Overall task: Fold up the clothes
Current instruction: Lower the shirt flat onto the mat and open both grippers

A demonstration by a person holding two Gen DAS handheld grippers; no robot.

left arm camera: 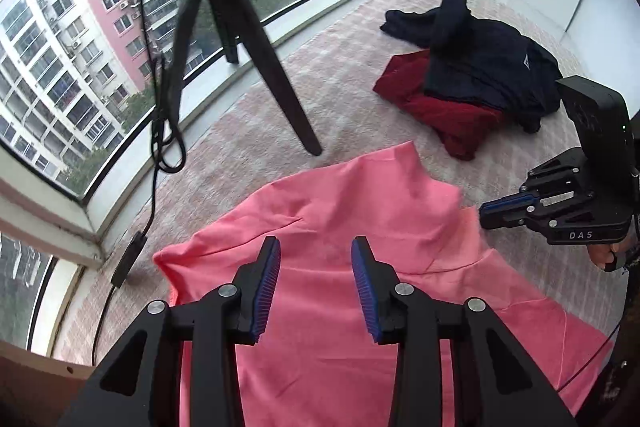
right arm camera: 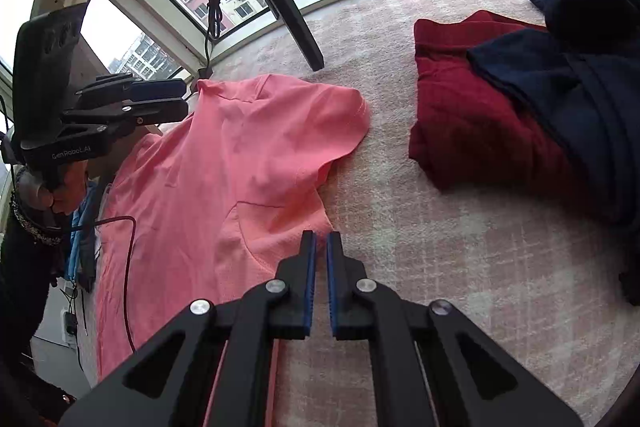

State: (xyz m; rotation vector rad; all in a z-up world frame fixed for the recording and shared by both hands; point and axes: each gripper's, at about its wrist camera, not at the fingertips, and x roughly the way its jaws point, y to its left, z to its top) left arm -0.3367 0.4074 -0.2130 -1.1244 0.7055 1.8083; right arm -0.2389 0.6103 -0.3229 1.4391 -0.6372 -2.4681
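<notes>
A pink shirt (left arm camera: 340,211) lies spread on the pale checked cover, with one sleeve folded over; it also shows in the right wrist view (right arm camera: 240,163). My left gripper (left arm camera: 316,247) is open and empty, held above the shirt's middle. It shows at the left in the right wrist view (right arm camera: 176,99). My right gripper (right arm camera: 321,239) is nearly shut, with a narrow gap and nothing between the pads, at the shirt's right edge. It shows at the right in the left wrist view (left arm camera: 492,213).
A dark red garment (right arm camera: 472,115) and a navy garment (right arm camera: 580,75) lie heaped at the far right. A black tripod (left arm camera: 248,39) stands by the window ledge, with a cable (left arm camera: 160,131) hanging down. Windows bound the far side.
</notes>
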